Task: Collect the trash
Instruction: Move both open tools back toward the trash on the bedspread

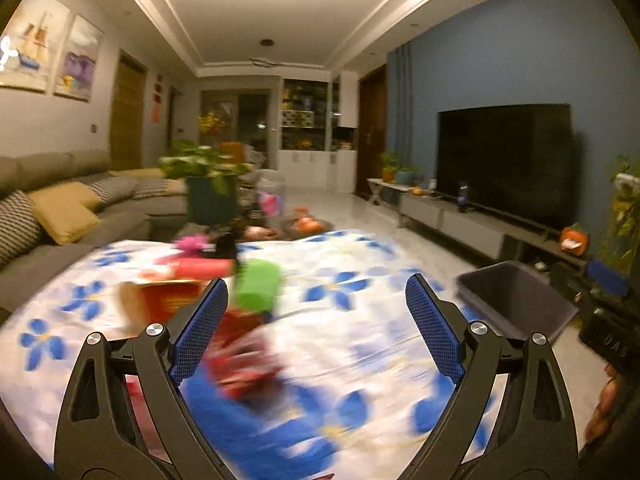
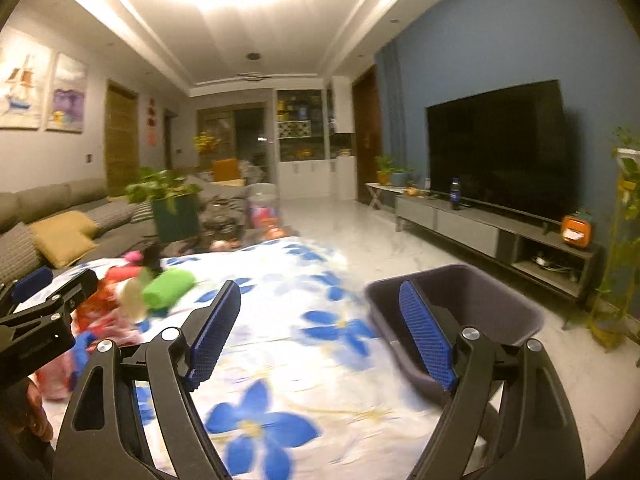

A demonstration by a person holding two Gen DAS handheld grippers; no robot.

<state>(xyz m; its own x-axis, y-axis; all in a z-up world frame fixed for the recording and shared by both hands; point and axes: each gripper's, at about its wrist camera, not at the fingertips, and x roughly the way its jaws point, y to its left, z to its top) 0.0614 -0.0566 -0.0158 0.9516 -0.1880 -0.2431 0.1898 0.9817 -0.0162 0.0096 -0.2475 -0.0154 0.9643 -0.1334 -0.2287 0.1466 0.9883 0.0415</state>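
No text can be read with any certainty in either view. The only lettering that shows is a few pale characters on the black body of the right gripper (image 1: 608, 344) at the far right edge of the left wrist view, too blurred and skewed to make out. The red packets (image 1: 172, 296) on the flowered cloth, the blue-labelled bottle (image 2: 455, 194) on the TV cabinet and the red wall hangings (image 2: 151, 128) by the far door carry print too smeared or small to read.

Table w/ blue-flower cloth (image 2: 280, 360): blurred red/pink wrappers (image 1: 244, 364), green roll (image 1: 258, 286), red box (image 1: 168, 300) on it.
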